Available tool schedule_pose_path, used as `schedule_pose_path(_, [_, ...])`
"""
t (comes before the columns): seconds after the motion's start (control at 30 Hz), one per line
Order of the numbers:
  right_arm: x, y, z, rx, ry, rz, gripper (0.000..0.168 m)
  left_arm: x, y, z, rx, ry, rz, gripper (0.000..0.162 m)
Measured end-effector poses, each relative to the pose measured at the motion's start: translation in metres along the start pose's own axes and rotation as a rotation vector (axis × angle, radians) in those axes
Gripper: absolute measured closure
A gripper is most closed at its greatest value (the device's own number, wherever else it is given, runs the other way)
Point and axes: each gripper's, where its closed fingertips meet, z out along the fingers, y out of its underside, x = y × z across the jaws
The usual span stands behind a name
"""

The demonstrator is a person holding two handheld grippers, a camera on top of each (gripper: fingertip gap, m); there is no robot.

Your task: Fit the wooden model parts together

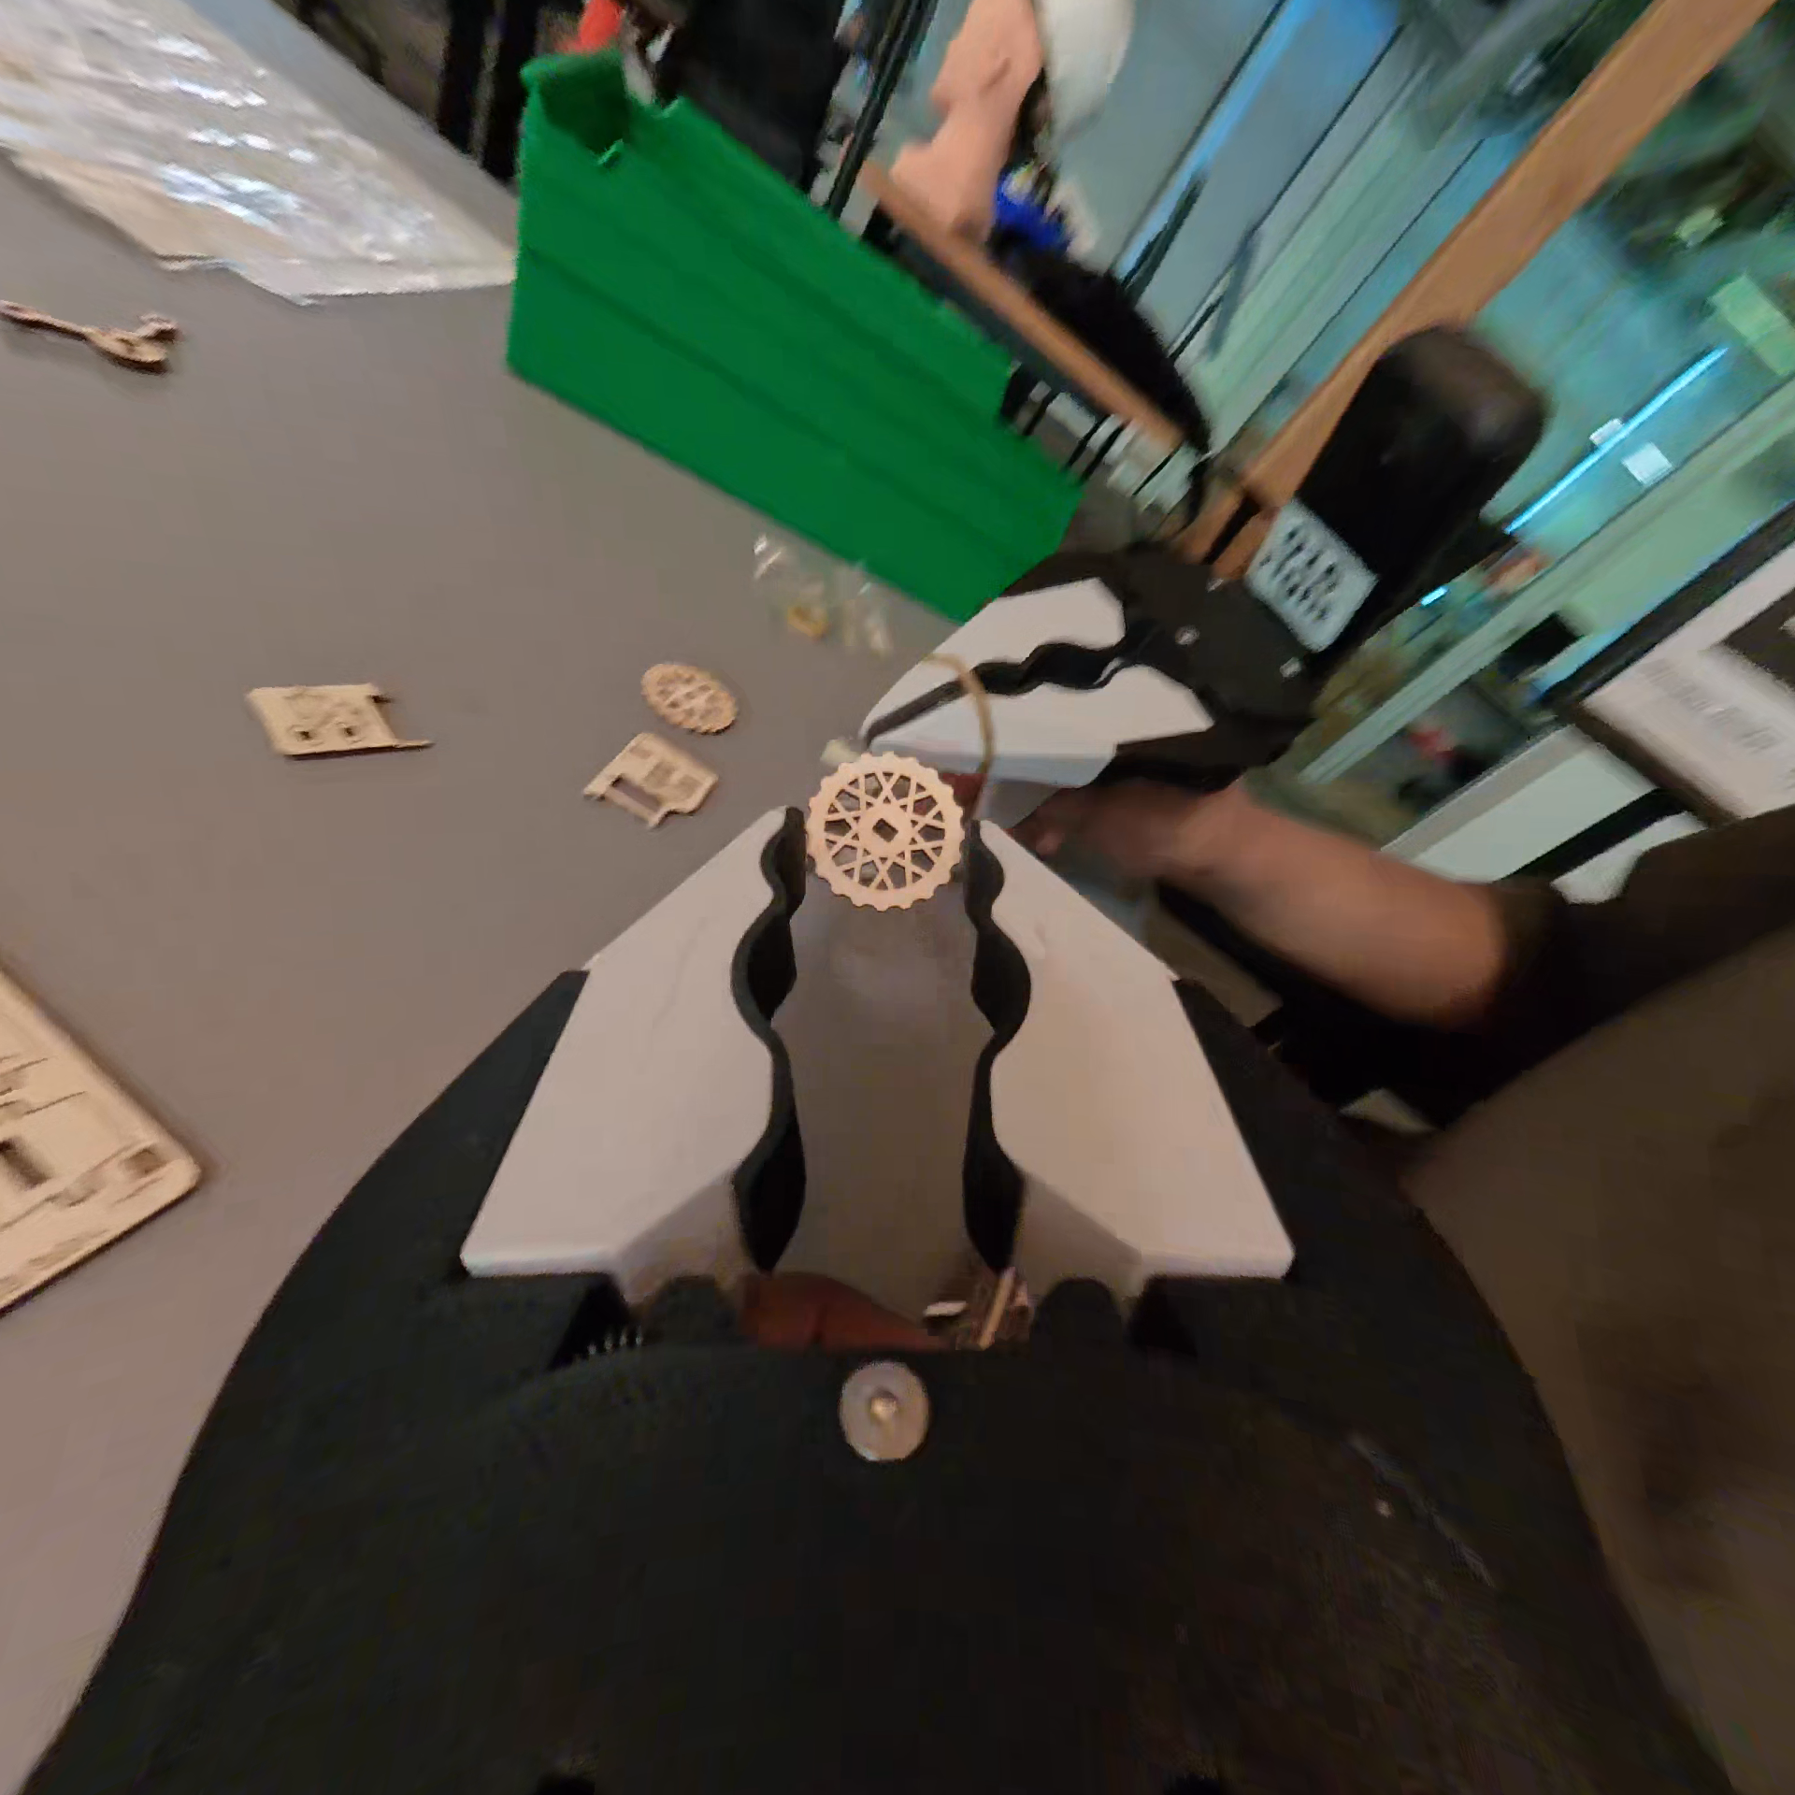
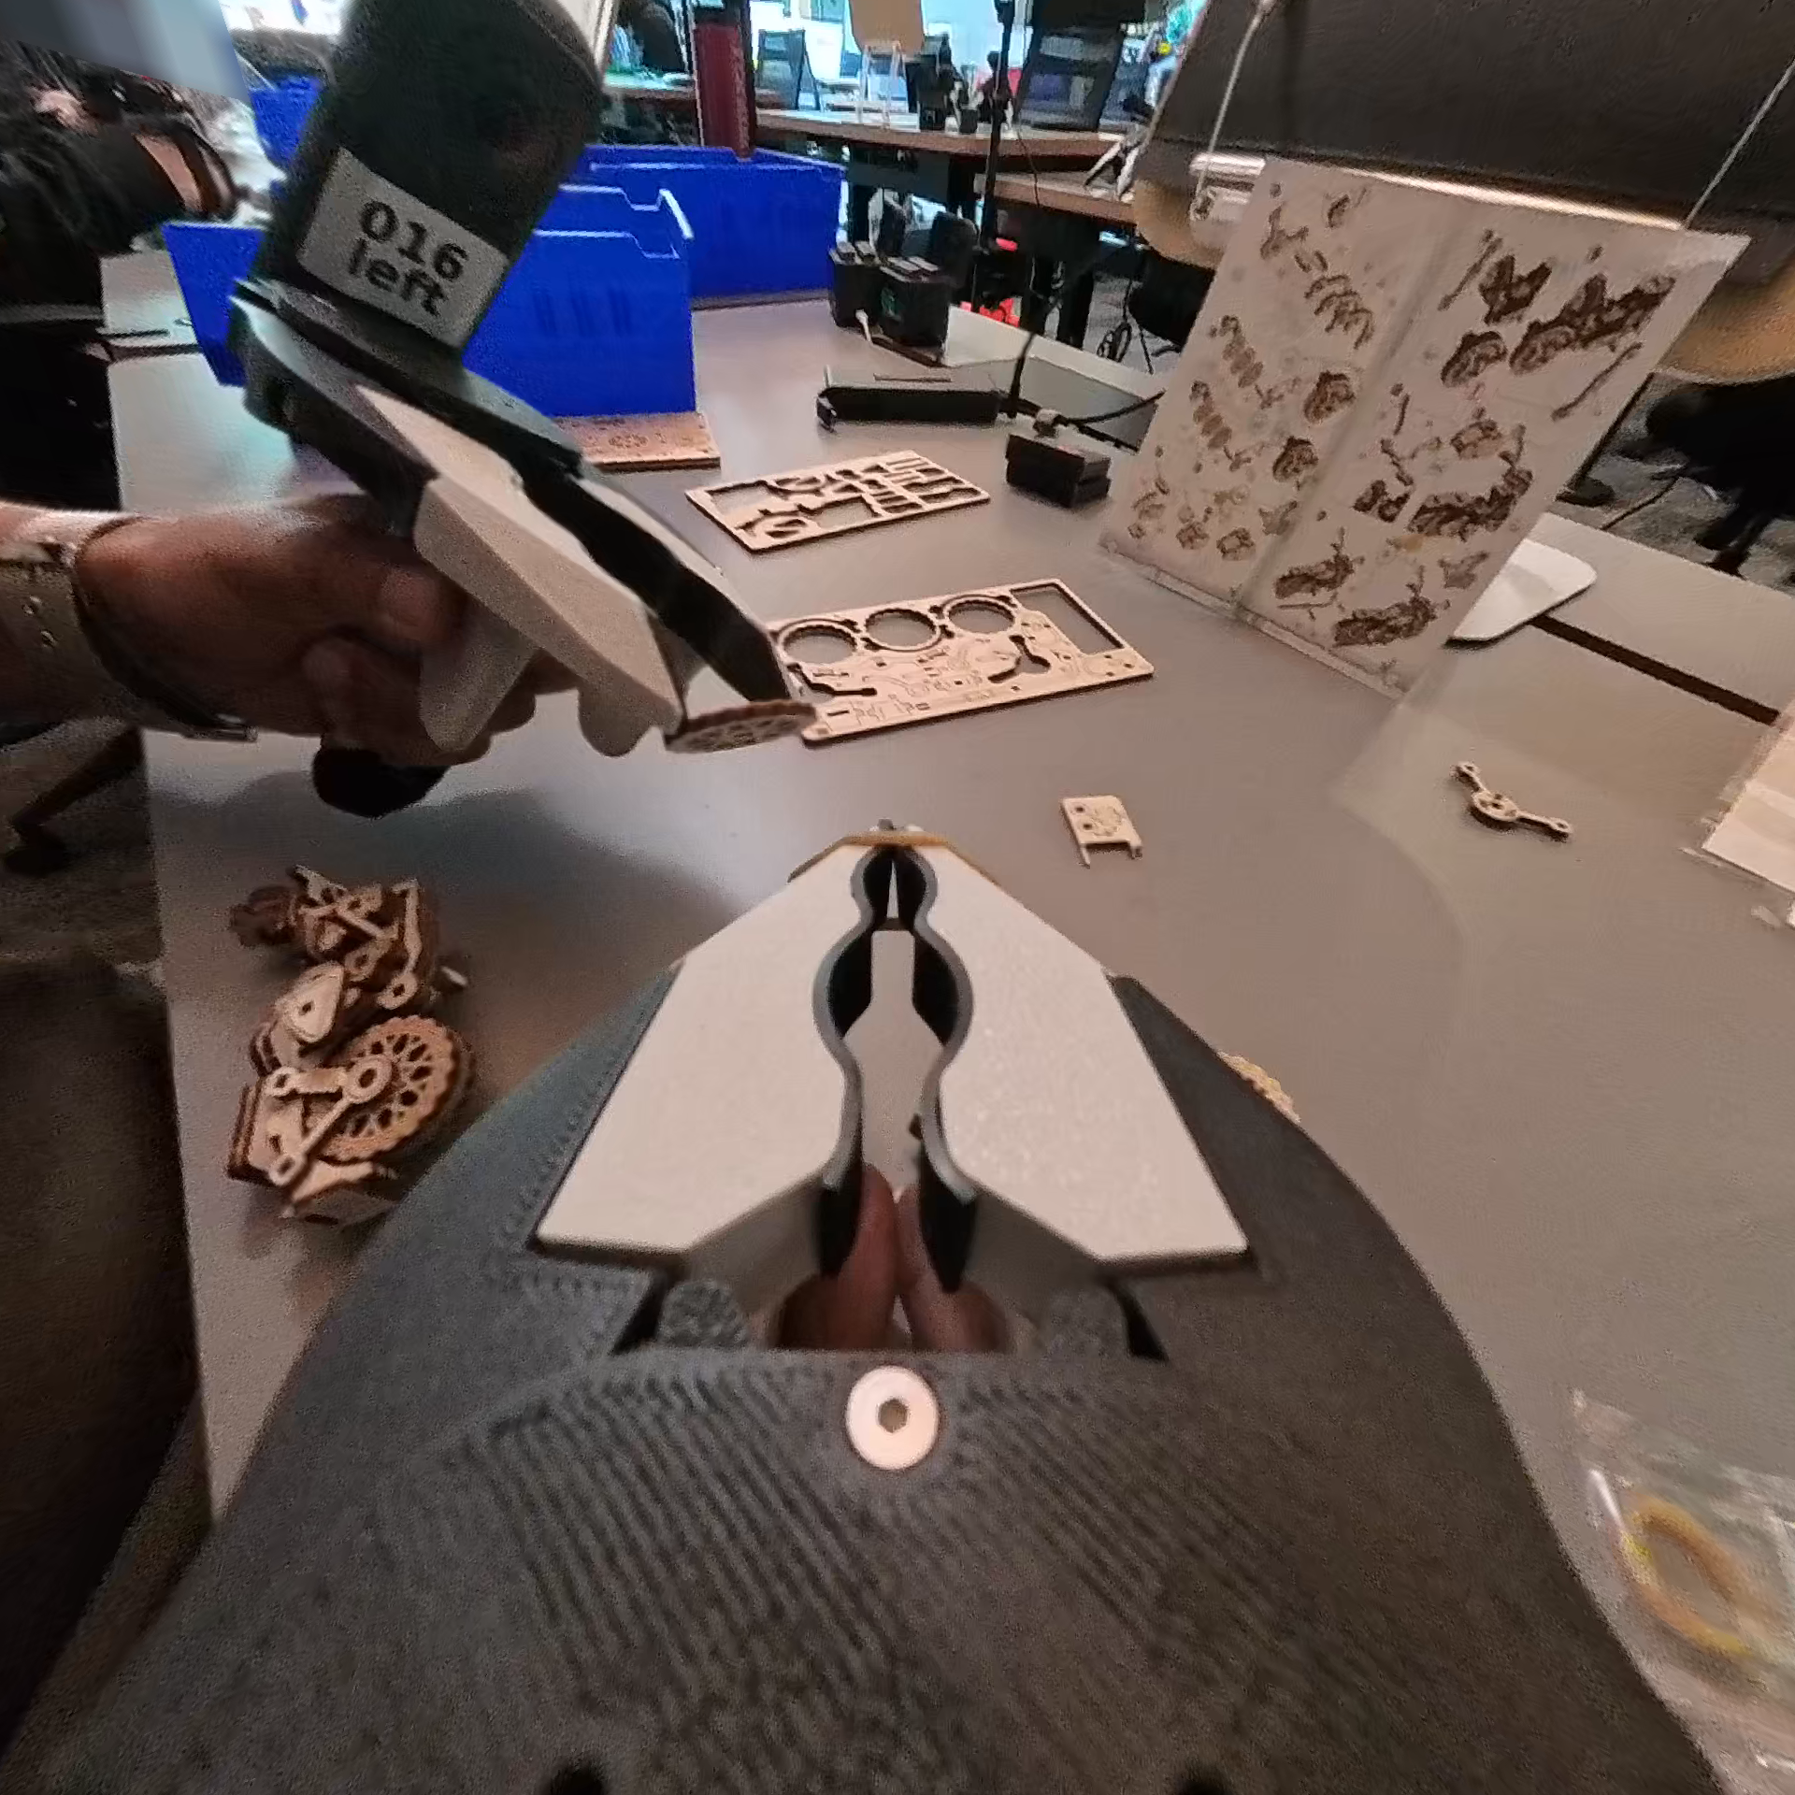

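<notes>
in the left wrist view the left gripper [image 1: 886, 847] has its fingers clamped on the rim of a wooden gear [image 1: 886, 833], lifted off the grey surface [image 1: 291, 544] with its square hole exposed, probably for fitting. in the right wrist view the right gripper [image 2: 892, 859] has its fingers pinched together on a thin rubber band [image 2: 889, 833], likely meant for the gear [image 2: 740, 727], which hangs just ahead.

This is a workshop: long grey surface [image 2: 1263, 971], blue plastic bins [image 2: 622, 282], more work tables [image 2: 932, 131] with gear behind.
</notes>
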Motion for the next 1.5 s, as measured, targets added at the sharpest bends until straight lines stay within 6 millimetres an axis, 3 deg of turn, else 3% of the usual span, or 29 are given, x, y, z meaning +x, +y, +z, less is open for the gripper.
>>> schedule_pose_path(0.2, [-0.015, -0.005, 0.000, -0.011, 0.000, -0.125, 0.168, 0.025, -0.006, 0.002, 0.070, 0.125, -0.073, 0.132])
schedule_pose_path(0.33, [-0.027, -0.014, 0.001, -0.019, 0.024, -0.204, 0.164, 0.030, -0.001, 0.007, 0.049, 0.134, -0.066, 0.132])
schedule_pose_path(0.53, [-0.006, 0.002, 0.012, -0.131, 0.211, -0.243, 0.168, 0.026, -0.002, 0.003, 0.068, 0.128, -0.097, 0.132])
schedule_pose_path(0.63, [-0.014, -0.001, 0.010, -0.118, 0.165, -0.278, 0.168, 0.021, -0.003, 0.001, 0.078, 0.134, -0.127, 0.132])
schedule_pose_path(0.8, [0.005, -0.009, -0.001, -0.033, 0.249, -0.177, 0.168, 0.013, -0.005, -0.003, 0.090, 0.117, -0.133, 0.132])
schedule_pose_path(1.07, [0.032, 0.012, -0.002, -0.087, 0.319, -0.093, 0.168, 0.003, -0.003, -0.003, 0.087, 0.104, -0.145, 0.132])
schedule_pose_path(1.2, [0.028, 0.006, -0.001, -0.047, 0.291, -0.095, 0.168, 0.002, -0.001, -0.003, 0.088, 0.101, -0.141, 0.132])
schedule_pose_path(1.5, [-0.012, -0.014, 0.006, 0.080, 0.097, -0.112, 0.168, 0.005, 0.002, -0.002, 0.082, 0.071, -0.040, 0.132])
